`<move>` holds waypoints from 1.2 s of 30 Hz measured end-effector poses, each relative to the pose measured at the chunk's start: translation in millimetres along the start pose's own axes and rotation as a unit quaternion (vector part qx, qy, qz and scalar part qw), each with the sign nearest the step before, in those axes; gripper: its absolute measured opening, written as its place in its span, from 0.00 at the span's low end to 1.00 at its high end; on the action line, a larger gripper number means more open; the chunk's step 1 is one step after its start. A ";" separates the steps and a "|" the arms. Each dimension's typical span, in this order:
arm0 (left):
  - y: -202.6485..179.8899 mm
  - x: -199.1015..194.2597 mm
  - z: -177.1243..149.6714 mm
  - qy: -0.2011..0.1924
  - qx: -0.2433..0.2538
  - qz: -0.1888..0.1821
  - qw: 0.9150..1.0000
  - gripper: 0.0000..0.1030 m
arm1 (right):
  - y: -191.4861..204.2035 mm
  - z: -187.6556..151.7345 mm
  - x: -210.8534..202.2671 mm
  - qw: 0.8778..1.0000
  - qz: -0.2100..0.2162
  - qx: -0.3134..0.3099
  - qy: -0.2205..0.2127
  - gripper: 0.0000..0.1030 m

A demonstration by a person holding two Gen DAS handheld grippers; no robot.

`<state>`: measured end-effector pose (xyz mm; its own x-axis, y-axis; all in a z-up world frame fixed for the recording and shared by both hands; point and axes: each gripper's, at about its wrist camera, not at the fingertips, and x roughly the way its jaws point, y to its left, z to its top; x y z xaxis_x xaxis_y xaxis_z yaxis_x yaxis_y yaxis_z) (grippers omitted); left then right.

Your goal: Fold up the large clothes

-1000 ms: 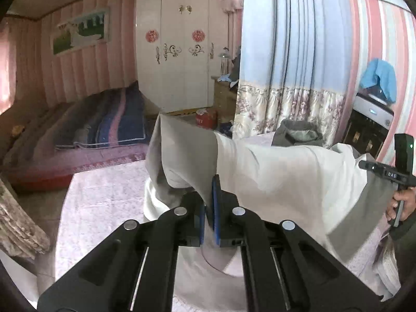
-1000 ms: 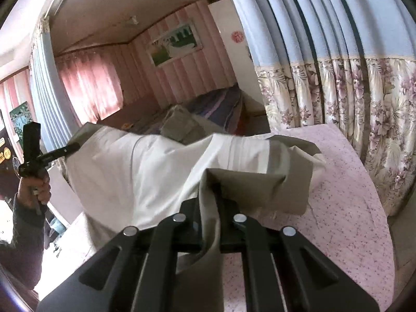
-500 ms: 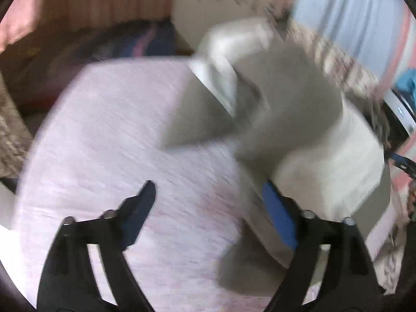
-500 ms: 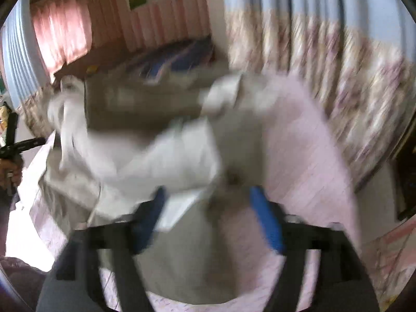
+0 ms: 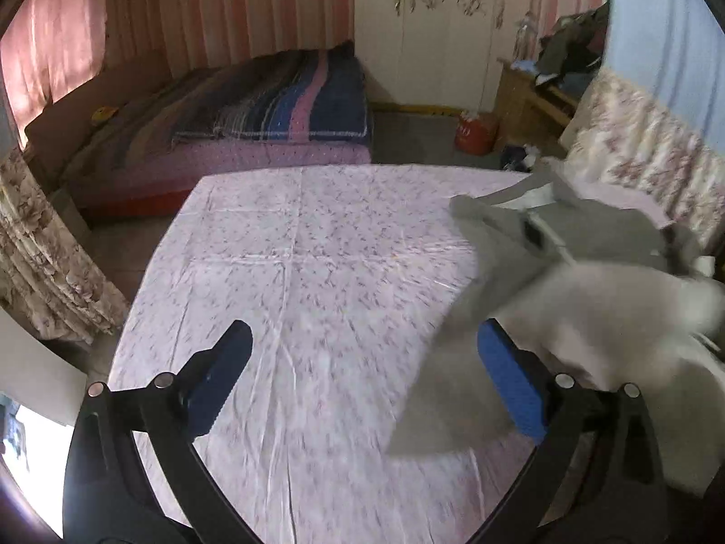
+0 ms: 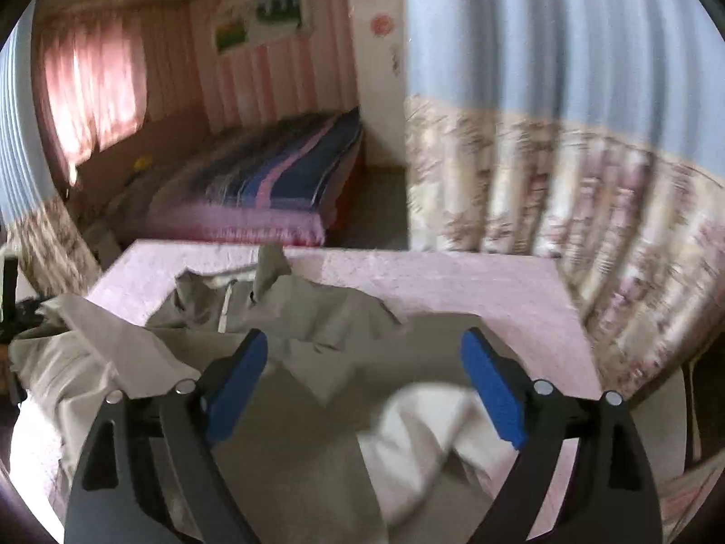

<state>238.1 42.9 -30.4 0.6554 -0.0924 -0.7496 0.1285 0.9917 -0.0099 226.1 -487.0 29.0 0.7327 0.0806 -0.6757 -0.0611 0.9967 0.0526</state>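
A large grey and cream garment (image 5: 571, 272) lies loose and crumpled on the pink flowered tablecloth (image 5: 317, 272), at the right of the left wrist view. My left gripper (image 5: 362, 376) is open and empty above the cloth, its right blue pad beside the garment's edge. In the right wrist view the garment (image 6: 294, 331) spreads under my right gripper (image 6: 362, 385), which is open and empty, with a blurred cream fold between and below its jaws.
A bed with a striped blanket (image 5: 272, 104) stands beyond the table. A white wardrobe (image 5: 430, 31) and a wooden stand with clothes (image 5: 543, 86) are at the back. Flowered curtains (image 6: 566, 181) hang close along the table's right side.
Both grippers held the garment up a second ago. Both have opened and let it drop onto the table, where it is still settling.
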 end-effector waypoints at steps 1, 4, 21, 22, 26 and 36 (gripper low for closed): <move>0.7 16.2 5.3 0.007 0.003 0.002 1.000 0.96 | 4.8 7.1 20.3 1.000 0.005 -0.010 0.017 0.85; 1.9 50.7 10.9 0.021 0.015 0.014 1.000 0.96 | 18.1 19.6 81.4 0.996 -0.015 -0.051 0.067 0.85; -66.7 135.0 3.3 0.081 0.067 -0.136 0.985 0.00 | 25.1 -10.2 177.3 0.993 -0.010 -0.059 0.105 0.02; -74.3 135.3 4.9 0.077 0.075 -0.135 0.985 0.00 | 24.7 -7.5 175.4 0.994 -0.011 -0.057 0.096 0.02; -85.0 121.2 33.5 0.022 0.068 -0.136 0.988 0.00 | 21.0 16.9 155.8 0.998 -0.013 -0.042 0.041 0.02; -84.6 83.5 162.8 -0.110 0.080 -0.054 0.989 0.00 | 15.0 99.2 130.4 0.990 -0.103 -0.042 -0.093 0.02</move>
<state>403.1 -63.3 15.6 0.7756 -0.2317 -0.5872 0.3114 0.9496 0.0366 388.1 -461.3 14.6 0.8467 -0.1168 -0.5191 0.0517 0.9891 -0.1382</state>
